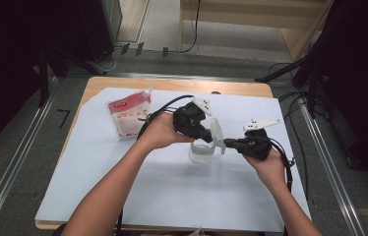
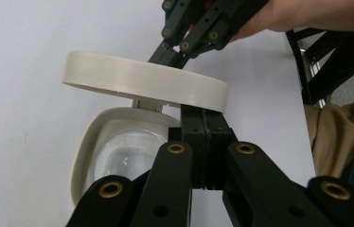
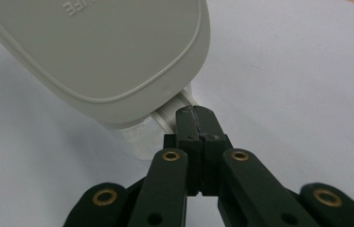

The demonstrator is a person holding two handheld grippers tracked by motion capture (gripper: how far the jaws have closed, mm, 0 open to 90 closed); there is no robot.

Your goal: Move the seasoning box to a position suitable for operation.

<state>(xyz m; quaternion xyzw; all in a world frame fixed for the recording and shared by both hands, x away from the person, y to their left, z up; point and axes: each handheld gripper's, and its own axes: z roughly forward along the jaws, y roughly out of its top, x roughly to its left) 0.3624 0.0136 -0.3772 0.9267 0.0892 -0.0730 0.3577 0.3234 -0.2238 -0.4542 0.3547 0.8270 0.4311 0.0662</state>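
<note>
right gripper (image 1: 227,143): jaws closed together, with no gap to be seen in the right gripper view; its tips meet the hinge side of the lid (image 3: 113,56), at the small tab under the lid's edge. Whether it pinches that tab or only presses against it I cannot tell.
left gripper (image 1: 206,136): jaws shut tight on nothing visible in the left gripper view; its tips sit just under the raised lid's rim (image 2: 146,80), beside the jar's collar.
jar (image 1: 201,151): a small clear container with a cream collar, standing upright near the middle of the counter (image 1: 172,196), between the two grippers.
lid position: flipped up on its hinge and tilted, standing above the jar mouth (image 2: 123,158); mouth uncovered.
lid long axis: the broad face runs roughly across the line between the two grippers, with the hinge toward the right gripper.
direction from grippers: the jar lies below and just ahead of both sets of tips; the left comes in from the far left, the right from the near right.
nearer hand: both at the jar; the right is the one on the lid's hinge.
pouch (image 1: 129,116): red and white, lying flat on the counter, well apart to the left of the left hand (image 1: 160,132).
likely turning point: the lid's swing about the hinge, judged from its tilt.
</note>
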